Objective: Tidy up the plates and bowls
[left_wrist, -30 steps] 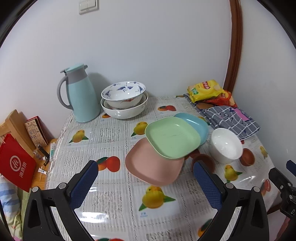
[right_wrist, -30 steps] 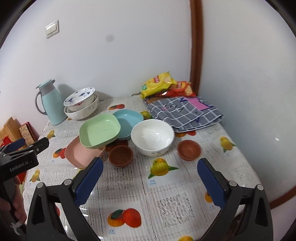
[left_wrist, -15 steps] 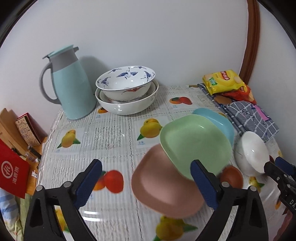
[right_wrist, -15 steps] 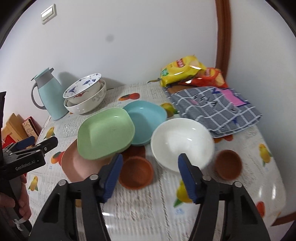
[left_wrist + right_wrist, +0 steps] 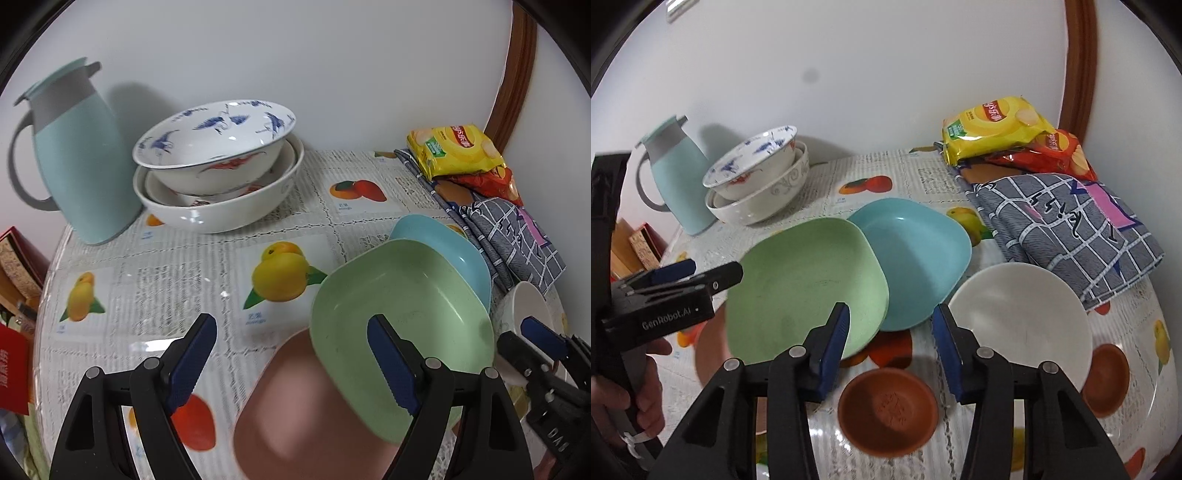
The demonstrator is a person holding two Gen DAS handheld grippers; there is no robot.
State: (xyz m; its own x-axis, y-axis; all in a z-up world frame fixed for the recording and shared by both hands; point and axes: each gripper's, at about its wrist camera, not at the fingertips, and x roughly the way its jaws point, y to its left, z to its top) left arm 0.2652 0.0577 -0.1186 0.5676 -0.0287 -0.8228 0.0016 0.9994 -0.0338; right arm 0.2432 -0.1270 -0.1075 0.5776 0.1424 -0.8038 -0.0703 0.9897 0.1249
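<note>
A green square plate (image 5: 399,317) (image 5: 805,288) overlaps a pink plate (image 5: 314,417) and a blue plate (image 5: 443,243) (image 5: 916,254). A white bowl (image 5: 1023,317) (image 5: 532,306) sits to their right. Two small brown dishes (image 5: 888,410) (image 5: 1106,380) lie near the front. Stacked patterned bowls (image 5: 218,166) (image 5: 757,184) stand at the back. My left gripper (image 5: 291,363) is open above the pink plate's left edge, its right finger over the green plate. My right gripper (image 5: 892,339) is open and empty, above the near brown dish.
A pale blue thermos jug (image 5: 77,155) (image 5: 677,184) stands at the back left. Yellow and red snack bags (image 5: 1001,129) and a checked grey cloth (image 5: 1067,225) lie at the back right. Books and a red packet (image 5: 14,362) sit off the table's left edge.
Both grippers have moved forward and down toward the plates. The right gripper's jaws have narrowed from wide open. The left jaws have narrowed slightly.
</note>
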